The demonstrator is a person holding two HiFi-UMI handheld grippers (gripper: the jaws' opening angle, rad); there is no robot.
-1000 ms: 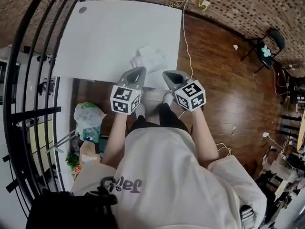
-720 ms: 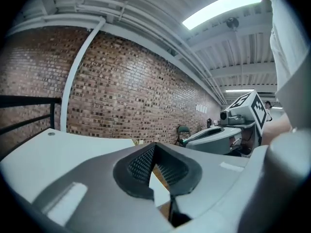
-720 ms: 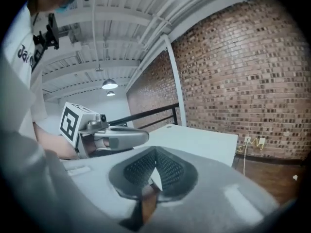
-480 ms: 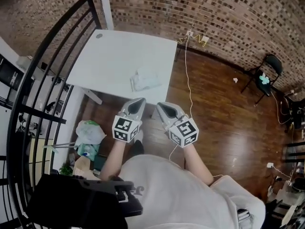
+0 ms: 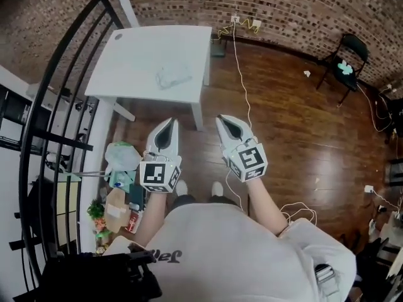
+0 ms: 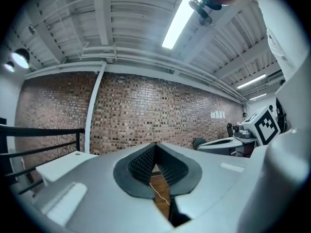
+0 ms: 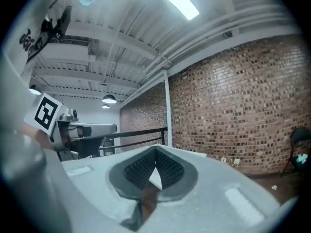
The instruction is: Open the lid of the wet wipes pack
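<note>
Two grey tools, the left tool and the right tool, hung side by side over the dark wooden floor. Both were clenched on nothing, their tips pressed together. The soft, crinkled white wet wipes pack lay on the square white bench, at about twelve o'clock from the left tool. It was well apart from both tools and near the bench's front edge.

Open floor lay between the tools and that edge, and bare boards spread wide toward three o'clock. At nine o'clock a black metal railing closed the side, with a pale green plastic bag beside it. A thin white cable trailed over the floor at one o'clock. A black folding chair stood at two o'clock by the red brick wall.

Only the head view showed the pack. The gripper views showed the wall, a white ribbed ceiling with a long strip light, and each other's marker cube.
</note>
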